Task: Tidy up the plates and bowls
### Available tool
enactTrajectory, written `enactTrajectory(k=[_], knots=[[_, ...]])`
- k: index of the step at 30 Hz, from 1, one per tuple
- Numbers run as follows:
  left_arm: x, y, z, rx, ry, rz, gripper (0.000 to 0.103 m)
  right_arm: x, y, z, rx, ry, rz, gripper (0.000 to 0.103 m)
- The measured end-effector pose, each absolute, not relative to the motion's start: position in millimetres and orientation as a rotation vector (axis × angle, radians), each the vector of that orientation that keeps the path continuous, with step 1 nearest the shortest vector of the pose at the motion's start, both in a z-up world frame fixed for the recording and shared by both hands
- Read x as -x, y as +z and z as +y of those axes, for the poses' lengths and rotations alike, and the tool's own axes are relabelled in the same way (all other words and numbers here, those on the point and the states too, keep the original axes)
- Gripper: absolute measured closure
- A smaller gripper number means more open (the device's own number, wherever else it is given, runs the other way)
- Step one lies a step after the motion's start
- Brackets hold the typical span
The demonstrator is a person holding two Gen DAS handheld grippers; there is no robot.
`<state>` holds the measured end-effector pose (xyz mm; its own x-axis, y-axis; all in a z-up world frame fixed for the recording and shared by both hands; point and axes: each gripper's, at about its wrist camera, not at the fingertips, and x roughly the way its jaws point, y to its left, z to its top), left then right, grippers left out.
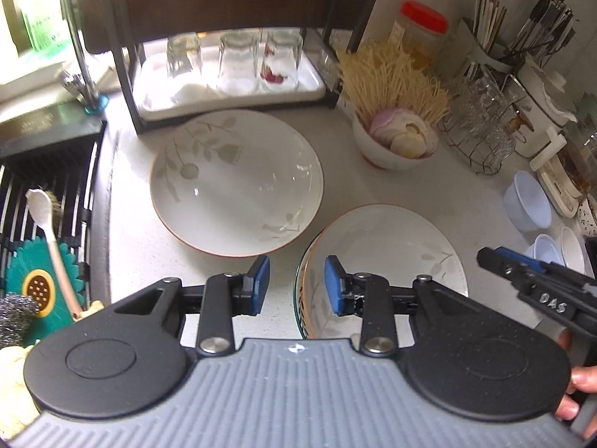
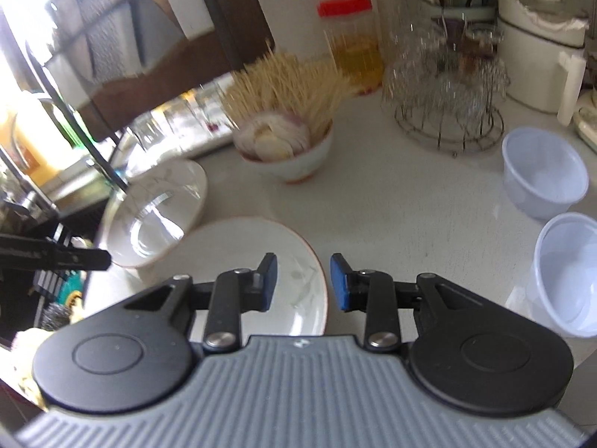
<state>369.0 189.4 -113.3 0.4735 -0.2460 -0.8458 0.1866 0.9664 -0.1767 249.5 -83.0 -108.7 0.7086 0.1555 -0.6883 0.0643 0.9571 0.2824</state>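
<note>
A large white bowl with a leaf pattern (image 1: 236,181) sits on the counter in front of the rack; it also shows in the right wrist view (image 2: 156,212). A white leaf-pattern plate (image 1: 391,254) lies right of it, over a smaller patterned bowl (image 1: 304,298). My left gripper (image 1: 297,285) is open, its fingers astride the near left rim of the plate and small bowl. My right gripper (image 2: 303,283) is open, its fingers astride the right rim of the plate (image 2: 261,257). It also shows in the left wrist view (image 1: 500,261).
A bowl of toothpicks and shells (image 1: 395,138), a wire glass rack (image 1: 481,127), a red-lidded jar (image 1: 421,30) and utensil holders stand at the back. Plastic bowls (image 2: 541,171) stand right. A rack with glasses (image 1: 231,63) is behind; the sink (image 1: 44,201) is left.
</note>
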Motion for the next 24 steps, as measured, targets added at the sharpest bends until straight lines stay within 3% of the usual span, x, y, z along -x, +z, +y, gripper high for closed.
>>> enactTrajectory(k=[14, 24], knots=[[-310.1, -47.9, 182.1, 0.053, -0.306, 0.925, 0.066, -206.1, -36.5, -76.6, -0.29, 0.11, 0.646, 0.069], [-277.5, -24.0, 176.5, 0.076, -0.284, 0.878, 0.066, -178.1, -14.2, -77.1, -0.261, 0.161, 0.652, 0.069]])
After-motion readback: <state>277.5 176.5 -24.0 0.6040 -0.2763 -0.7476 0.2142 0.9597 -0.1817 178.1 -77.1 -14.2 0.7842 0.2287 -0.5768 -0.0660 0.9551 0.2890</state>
